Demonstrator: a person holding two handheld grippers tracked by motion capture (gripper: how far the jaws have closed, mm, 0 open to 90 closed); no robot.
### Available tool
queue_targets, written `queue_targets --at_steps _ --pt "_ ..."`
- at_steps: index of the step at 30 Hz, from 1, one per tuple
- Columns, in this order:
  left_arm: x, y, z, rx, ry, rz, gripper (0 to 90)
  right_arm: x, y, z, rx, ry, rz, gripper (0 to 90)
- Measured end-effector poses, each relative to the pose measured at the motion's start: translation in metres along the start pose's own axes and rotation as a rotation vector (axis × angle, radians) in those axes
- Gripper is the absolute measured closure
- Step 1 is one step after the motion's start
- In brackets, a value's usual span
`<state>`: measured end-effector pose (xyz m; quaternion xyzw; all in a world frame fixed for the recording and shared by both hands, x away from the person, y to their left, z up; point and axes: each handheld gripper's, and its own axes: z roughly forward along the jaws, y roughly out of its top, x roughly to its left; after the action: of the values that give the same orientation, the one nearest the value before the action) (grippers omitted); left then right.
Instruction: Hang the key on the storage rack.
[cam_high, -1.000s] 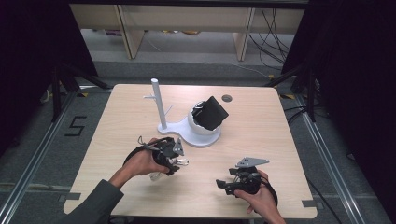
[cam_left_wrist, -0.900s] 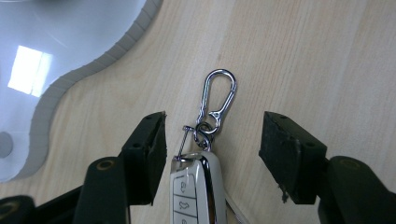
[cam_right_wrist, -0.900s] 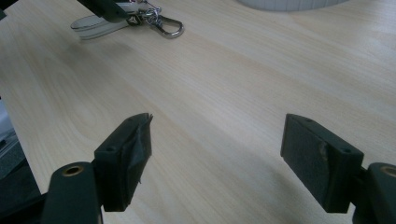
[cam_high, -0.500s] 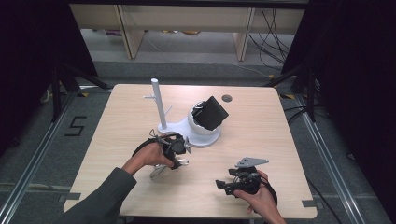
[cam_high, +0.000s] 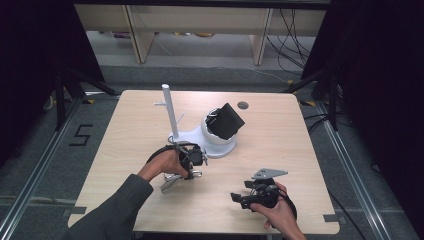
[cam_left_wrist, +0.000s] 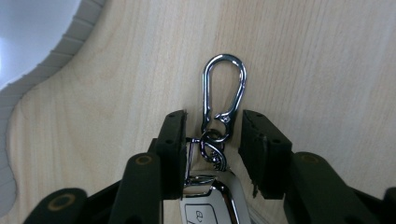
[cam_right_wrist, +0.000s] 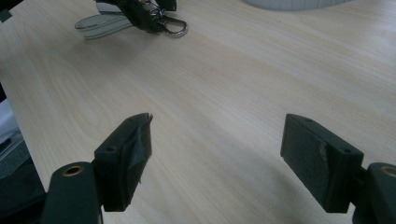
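A silver key fob with a chrome carabiner lies flat on the wooden table. My left gripper points down over it, open. In the left gripper view its jaws straddle the fob's ring and top end, and the left pad touches the metal while the right pad stands off. My right gripper hovers low near the front right of the table. It is open with bare wood between its pads, and it faces the fob and carabiner.
A white stand with a tall post sits mid-table and carries a tilted black box. Its ribbed edge lies close to the left gripper. A small dark disc is at the back edge.
The left hand has shifted a little to the right, toward the white stand, and has come down over the fob. The right gripper has stayed in place.
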<state>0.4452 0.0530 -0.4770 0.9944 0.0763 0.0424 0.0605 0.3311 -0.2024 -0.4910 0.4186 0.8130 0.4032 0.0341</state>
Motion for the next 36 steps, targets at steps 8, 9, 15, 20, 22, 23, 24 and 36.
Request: queue_targets --at_steps 8,9,15,20,22,23,24,36 --pt "0.001 0.005 0.001 0.064 -0.05 -0.043 71.8 0.0 0.0 0.0 -0.004 0.001 -0.004 25.8" --pt "0.001 0.005 0.001 0.064 -0.05 -0.043 72.2 0.0 0.0 0.0 -0.004 0.001 -0.004 25.8" --pt "-0.001 0.007 0.002 0.109 -0.058 -0.072 73.6 -0.001 0.001 0.0 -0.007 0.003 -0.012 25.9" --pt "-0.003 0.007 0.001 0.112 -0.06 -0.088 74.8 0.0 0.0 0.0 -0.005 0.004 -0.01 26.2" --pt "-0.002 0.006 0.001 0.111 -0.061 -0.094 75.0 0.0 0.0 0.0 -0.006 0.008 -0.014 26.2" --pt "-0.002 0.006 0.001 0.109 -0.06 -0.096 75.0 0.0 0.0 0.0 -0.006 0.008 -0.014 26.2" --pt "-0.002 0.005 0.001 0.106 -0.06 -0.1 75.1 0.0 0.0 0.0 -0.003 0.006 -0.006 26.3" --pt "0.001 -0.005 -0.016 0.073 -0.047 -0.139 75.3 -0.002 0.0 0.001 -0.019 0.017 -0.003 26.4"
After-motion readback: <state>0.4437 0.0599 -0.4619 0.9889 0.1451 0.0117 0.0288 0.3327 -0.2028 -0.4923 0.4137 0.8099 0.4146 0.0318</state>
